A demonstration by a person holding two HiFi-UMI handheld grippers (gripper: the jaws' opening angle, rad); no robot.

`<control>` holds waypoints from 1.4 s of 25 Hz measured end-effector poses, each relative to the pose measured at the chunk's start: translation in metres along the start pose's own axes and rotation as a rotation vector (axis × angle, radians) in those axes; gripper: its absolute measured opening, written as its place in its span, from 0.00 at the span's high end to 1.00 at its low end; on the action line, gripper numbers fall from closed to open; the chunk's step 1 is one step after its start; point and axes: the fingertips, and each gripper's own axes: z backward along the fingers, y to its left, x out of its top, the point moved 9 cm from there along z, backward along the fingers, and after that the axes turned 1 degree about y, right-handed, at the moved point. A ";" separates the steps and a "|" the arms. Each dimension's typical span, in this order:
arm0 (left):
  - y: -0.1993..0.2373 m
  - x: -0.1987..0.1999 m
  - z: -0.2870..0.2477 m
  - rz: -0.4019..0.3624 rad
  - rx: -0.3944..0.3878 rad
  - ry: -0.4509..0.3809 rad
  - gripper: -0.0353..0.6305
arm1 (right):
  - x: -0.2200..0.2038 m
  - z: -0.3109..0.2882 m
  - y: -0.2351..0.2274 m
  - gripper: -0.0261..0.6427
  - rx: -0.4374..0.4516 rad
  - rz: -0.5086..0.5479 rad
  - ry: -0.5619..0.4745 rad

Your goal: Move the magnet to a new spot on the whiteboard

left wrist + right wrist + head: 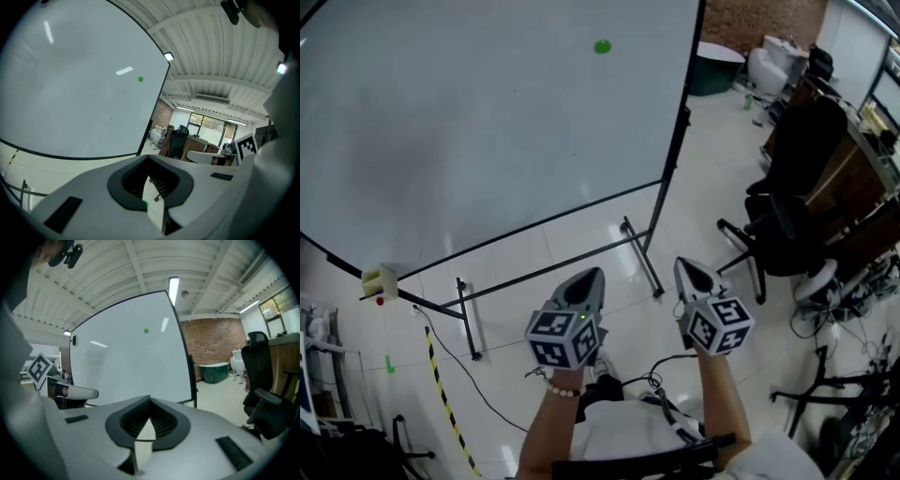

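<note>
Nearest, at 6 o'clock in the head view, the person holds both tools low and side by side. The left tool [591, 274] has its jaws drawn together and nothing between them, as far as its own view [149, 158] shows through the narrow slit there. The right tool [684, 264] is fully closed and empty too, its tips meeting in a point [150, 399]. Neither one touches anything.

Beyond them lies tiled floor, with the whiteboard's stand [637, 246] at about 12 o'clock. The whiteboard [469, 131] rises behind it, well apart from both tools.

The magnet [602, 46] is a small green dot stuck to the board face toward its 1 o'clock corner, far above the tools. It shows in the left gripper view [140, 79] and the right gripper view [146, 331] as well.

As things lie, the magnet is on the board and no tool has hold of it. My reading is that either the whole move is left to do — reach up, clamp, lift off, set down elsewhere — or it is already over. These pictures alone do not say which spot this is.

As for writing, there is none to read. The board is blank save for a few faint specks. The marker cubes [565, 337] carry black-and-white square patterns, not letters, and a black-and-yellow striped strip [445, 403] runs on the floor at 7 o'clock.
</note>
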 end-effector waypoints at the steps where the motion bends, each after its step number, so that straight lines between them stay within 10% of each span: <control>1: -0.011 -0.006 0.003 -0.003 0.000 0.004 0.96 | -0.006 0.015 -0.003 0.96 -0.003 -0.013 0.000; 13: -0.144 -0.089 0.061 -0.038 0.058 0.074 0.96 | -0.060 0.161 -0.016 0.96 0.047 -0.077 -0.020; 35: -0.097 -0.088 0.161 -0.093 0.007 0.041 0.96 | -0.061 0.188 0.128 0.96 0.058 0.045 -0.025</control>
